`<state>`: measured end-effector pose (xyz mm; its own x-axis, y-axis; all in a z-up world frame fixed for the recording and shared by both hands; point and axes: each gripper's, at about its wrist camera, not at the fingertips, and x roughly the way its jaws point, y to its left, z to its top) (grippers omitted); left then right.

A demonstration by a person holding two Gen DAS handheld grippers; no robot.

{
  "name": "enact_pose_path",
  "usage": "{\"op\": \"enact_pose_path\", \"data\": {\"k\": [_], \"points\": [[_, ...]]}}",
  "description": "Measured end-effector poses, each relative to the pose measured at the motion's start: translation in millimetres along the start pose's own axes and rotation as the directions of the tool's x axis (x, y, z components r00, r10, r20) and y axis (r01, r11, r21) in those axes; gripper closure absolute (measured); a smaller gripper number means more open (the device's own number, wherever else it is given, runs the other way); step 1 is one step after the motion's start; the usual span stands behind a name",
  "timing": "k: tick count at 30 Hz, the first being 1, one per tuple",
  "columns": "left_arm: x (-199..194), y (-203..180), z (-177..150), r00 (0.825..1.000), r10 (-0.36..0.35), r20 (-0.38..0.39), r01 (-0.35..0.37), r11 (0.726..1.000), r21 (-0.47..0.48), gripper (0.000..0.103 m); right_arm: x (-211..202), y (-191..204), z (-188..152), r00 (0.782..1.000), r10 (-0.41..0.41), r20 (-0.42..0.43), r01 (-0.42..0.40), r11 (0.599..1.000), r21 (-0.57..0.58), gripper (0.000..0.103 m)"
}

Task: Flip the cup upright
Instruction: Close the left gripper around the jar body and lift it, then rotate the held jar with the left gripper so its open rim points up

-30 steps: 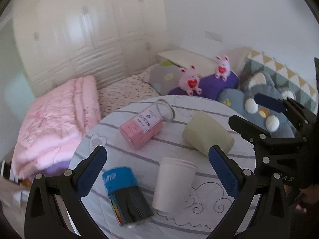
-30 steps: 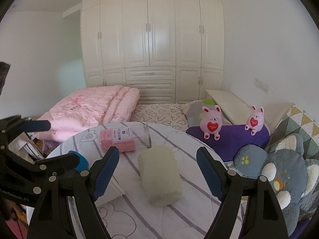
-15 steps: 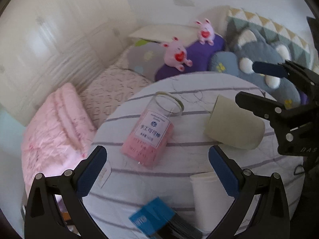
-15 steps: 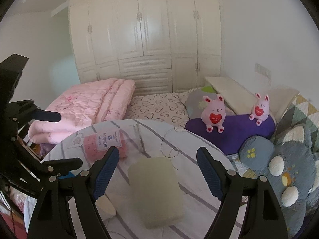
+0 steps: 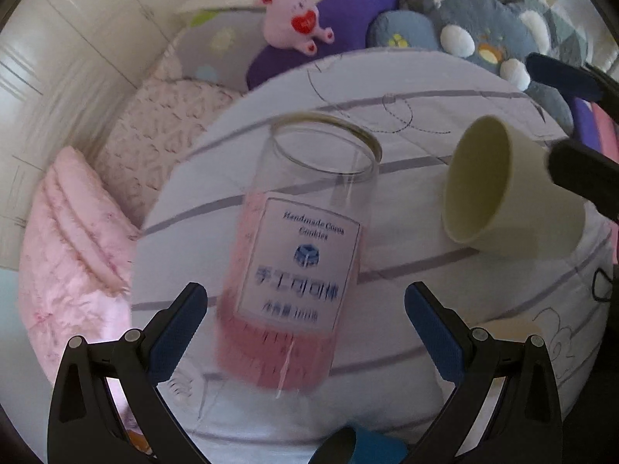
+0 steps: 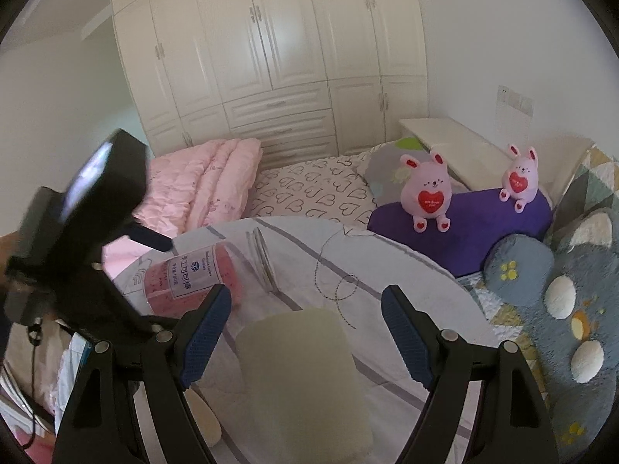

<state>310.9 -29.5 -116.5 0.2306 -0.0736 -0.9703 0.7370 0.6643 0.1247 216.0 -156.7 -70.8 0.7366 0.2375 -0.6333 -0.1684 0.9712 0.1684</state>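
Observation:
A pale yellow cup (image 5: 503, 197) lies on its side on the round striped table (image 5: 425, 89), mouth toward the clear jar. In the right wrist view the cup (image 6: 301, 371) lies between my open right gripper (image 6: 305, 332) fingers, which touch nothing. A clear jar (image 5: 298, 263) with pink contents and a white label lies on its side. My left gripper (image 5: 305, 324) is open, its blue pads on either side of the jar's base, not touching it. The right gripper's black fingers (image 5: 580, 174) overlap the cup's base in the left wrist view.
A blue-lidded can (image 5: 359, 446) sits at the table's near edge. A white paper cup (image 6: 205, 413) lies left of the yellow cup. Pink quilt (image 6: 209, 181), plush rabbits (image 6: 425, 189), purple cushion (image 6: 479, 224) and grey cushions lie on the bed behind. Wardrobe (image 6: 271, 50) stands beyond.
My left gripper has moved forward and down over the jar, which now fills its view. My right gripper has closed in on the yellow cup, now between its fingers.

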Motion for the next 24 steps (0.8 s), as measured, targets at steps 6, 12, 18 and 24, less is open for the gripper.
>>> {"op": "enact_pose_path", "data": {"k": [6,12,18,24], "points": [[23.8,4.0,7.5,0.998,0.032,-0.062,-0.034,0.999,-0.024,0.027,5.0,-4.3,-2.1,1.0,0.016,-0.02,-0.016,1.0,0.018,0.022],[15.0,8.6,2.9,0.998,0.008,-0.069,-0.016,0.994,-0.108,0.028,5.2,-4.1,-3.9,0.999,0.021,-0.026,-0.021,1.0,0.02,0.022],[2.7,3.5,-7.9,0.998,0.037,-0.056,-0.044,0.99,-0.132,0.028,2.3,0.0,-5.4,0.999,0.019,-0.028,-0.019,1.0,-0.001,0.022],[-27.7,6.9,-13.3,0.991,0.135,-0.004,-0.134,0.976,-0.171,0.03,-2.1,2.8,-3.7,1.0,-0.003,-0.02,0.002,1.0,-0.022,0.022]]}}
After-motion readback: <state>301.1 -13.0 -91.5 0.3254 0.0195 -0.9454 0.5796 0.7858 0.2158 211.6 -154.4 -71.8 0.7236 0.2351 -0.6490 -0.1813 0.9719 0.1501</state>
